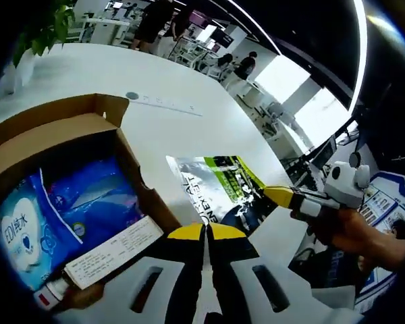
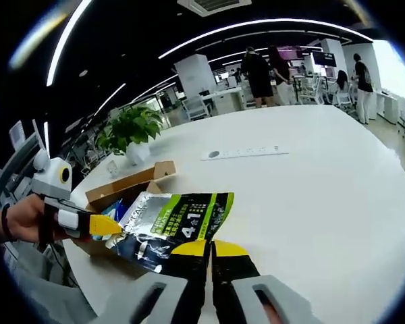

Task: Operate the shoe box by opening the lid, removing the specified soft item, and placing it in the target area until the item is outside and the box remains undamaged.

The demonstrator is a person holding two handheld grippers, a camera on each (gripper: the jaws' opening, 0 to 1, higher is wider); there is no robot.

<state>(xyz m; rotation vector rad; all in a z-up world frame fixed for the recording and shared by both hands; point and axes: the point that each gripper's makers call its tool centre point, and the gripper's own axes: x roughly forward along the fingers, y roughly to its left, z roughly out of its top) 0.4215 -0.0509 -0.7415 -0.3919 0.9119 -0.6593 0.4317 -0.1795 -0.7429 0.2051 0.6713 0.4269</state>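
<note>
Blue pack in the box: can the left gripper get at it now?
Probably yes, once freed: the box is open and the blue pack lies uncovered near the left gripper, but its jaws look shut on the pouch edge.

Box [image 1: 67, 128] cut off at left edge; pouch [image 2: 172, 223] near edge hidden behind right claw [image 2: 209, 248].

"4 in 1" on the green-and-silver pouch [image 2: 172, 226], possibly "EDI" with Chinese characters on the blue pack [image 1: 27, 233]
</note>
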